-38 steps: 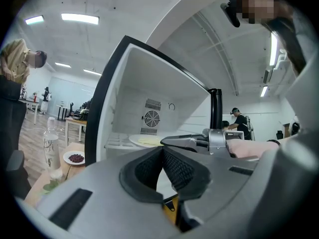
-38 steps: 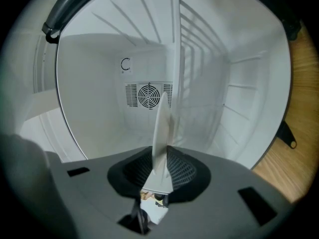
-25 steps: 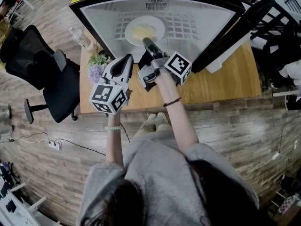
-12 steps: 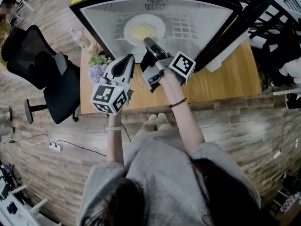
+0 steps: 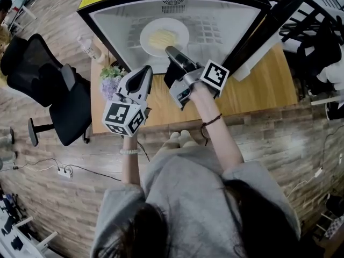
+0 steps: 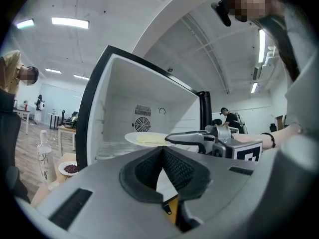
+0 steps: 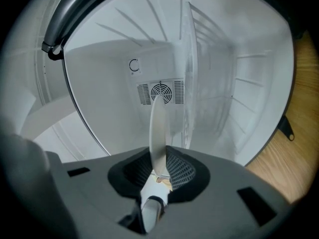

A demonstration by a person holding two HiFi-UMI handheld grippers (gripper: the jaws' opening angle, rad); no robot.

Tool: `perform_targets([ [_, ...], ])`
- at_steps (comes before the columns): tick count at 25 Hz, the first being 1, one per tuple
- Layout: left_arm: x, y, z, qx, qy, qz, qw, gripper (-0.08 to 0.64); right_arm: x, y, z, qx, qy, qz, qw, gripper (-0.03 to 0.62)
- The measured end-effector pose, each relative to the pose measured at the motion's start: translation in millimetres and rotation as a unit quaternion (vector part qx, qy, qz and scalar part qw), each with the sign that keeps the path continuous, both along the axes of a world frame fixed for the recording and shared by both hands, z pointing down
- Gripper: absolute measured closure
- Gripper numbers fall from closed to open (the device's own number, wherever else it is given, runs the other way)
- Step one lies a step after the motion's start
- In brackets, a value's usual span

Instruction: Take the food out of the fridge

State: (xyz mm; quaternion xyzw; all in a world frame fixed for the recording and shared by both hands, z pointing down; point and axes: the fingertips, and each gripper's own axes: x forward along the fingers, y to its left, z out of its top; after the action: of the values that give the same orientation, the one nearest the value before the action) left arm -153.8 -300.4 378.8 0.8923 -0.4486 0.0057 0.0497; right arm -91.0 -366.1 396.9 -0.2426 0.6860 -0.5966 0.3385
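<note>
A white plate (image 5: 164, 35) with pale yellow food lies on the wire shelf inside the open fridge (image 5: 113, 28). My right gripper (image 5: 171, 51) reaches into the fridge and is shut on the plate's near rim. In the right gripper view the plate (image 7: 158, 128) stands edge-on between the pads of the right gripper (image 7: 160, 171). My left gripper (image 5: 146, 70) hovers outside the fridge, left of the right one, shut with nothing in it. The left gripper view shows its jaws (image 6: 162, 151) touching, with the plate (image 6: 144, 139) and the right gripper (image 6: 172, 137) beyond.
The fridge stands on a wooden table (image 5: 263, 90), its black door (image 5: 269, 26) swung open to the right. A small flower pot (image 5: 110, 78) and a bottle (image 5: 88, 46) stand left of the fridge. A black office chair (image 5: 48, 85) is further left.
The right gripper has shifted slightly right and up with the plate's rim in it. The left gripper has stayed where it was.
</note>
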Motion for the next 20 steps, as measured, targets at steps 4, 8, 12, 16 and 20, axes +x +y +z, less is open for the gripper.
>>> perform_targets([
  [4, 2, 7, -5, 0.006, -0.003, 0.006, 1.0, 0.552, 6, 8, -5, 0.004, -0.005, -0.012, 1.0, 0.523],
  [8, 6, 14, -8, 0.011, -0.004, 0.012, 0.9999, 0.552, 12, 16, -8, 0.007, -0.01, -0.019, 1.0, 0.523],
  [12, 9, 20, -8, 0.015, -0.008, 0.018, 0.9997, 0.552, 15, 27, -9, 0.009, -0.017, -0.029, 0.999, 0.523],
  [16, 10, 25, -8, 0.015, -0.008, 0.019, 0.9997, 0.552, 20, 38, -6, 0.005, -0.02, -0.036, 0.999, 0.523],
  [20, 7, 28, -7, 0.015, -0.011, 0.012, 0.9997, 0.552, 26, 50, -2, 0.004, -0.023, -0.044, 0.999, 0.523],
])
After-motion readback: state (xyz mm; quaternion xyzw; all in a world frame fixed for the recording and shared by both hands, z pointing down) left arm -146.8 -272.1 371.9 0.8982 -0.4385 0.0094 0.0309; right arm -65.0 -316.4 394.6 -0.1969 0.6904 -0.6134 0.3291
